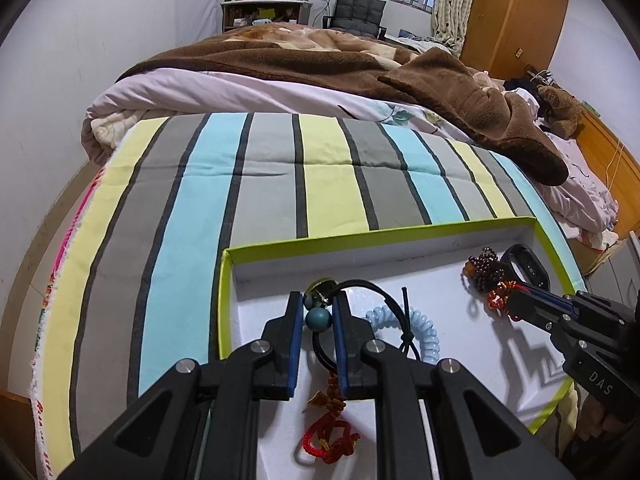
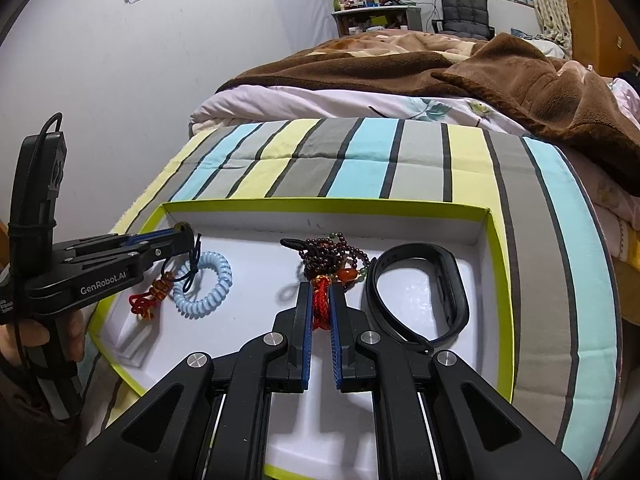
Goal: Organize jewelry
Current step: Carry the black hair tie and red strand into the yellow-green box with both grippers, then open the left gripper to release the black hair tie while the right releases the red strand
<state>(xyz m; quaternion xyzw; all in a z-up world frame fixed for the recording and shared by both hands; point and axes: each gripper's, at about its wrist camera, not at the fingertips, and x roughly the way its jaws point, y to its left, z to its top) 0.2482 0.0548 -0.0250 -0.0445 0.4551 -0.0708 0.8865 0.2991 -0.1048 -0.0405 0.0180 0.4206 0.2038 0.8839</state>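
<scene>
A shallow white tray with a green rim (image 1: 360, 236) (image 2: 320, 202) lies on a striped mat. My left gripper (image 1: 319, 305) (image 2: 187, 237) is shut on a teal-bead charm (image 1: 318, 318). The charm has a brass bell, a black cord and a red knot tassel (image 1: 331, 436) (image 2: 146, 300) that trails onto the tray's left floor. My right gripper (image 2: 321, 295) (image 1: 507, 303) is shut on the red tassel (image 2: 320, 306) of a dark bead string (image 2: 336, 252) (image 1: 486, 268), which rests mid-tray. A pale blue coil band (image 1: 418, 330) (image 2: 206, 284) lies between the two. A black wristband (image 2: 420, 292) (image 1: 528, 266) is in the right end of the tray.
The striped mat (image 1: 260, 184) covers the foot of a bed. A brown blanket (image 1: 400, 68) and pale quilt are heaped behind it. A white wall runs along the left. A hand (image 2: 76, 336) holds the left gripper's handle. A wooden wardrobe (image 1: 516, 12) stands at the back right.
</scene>
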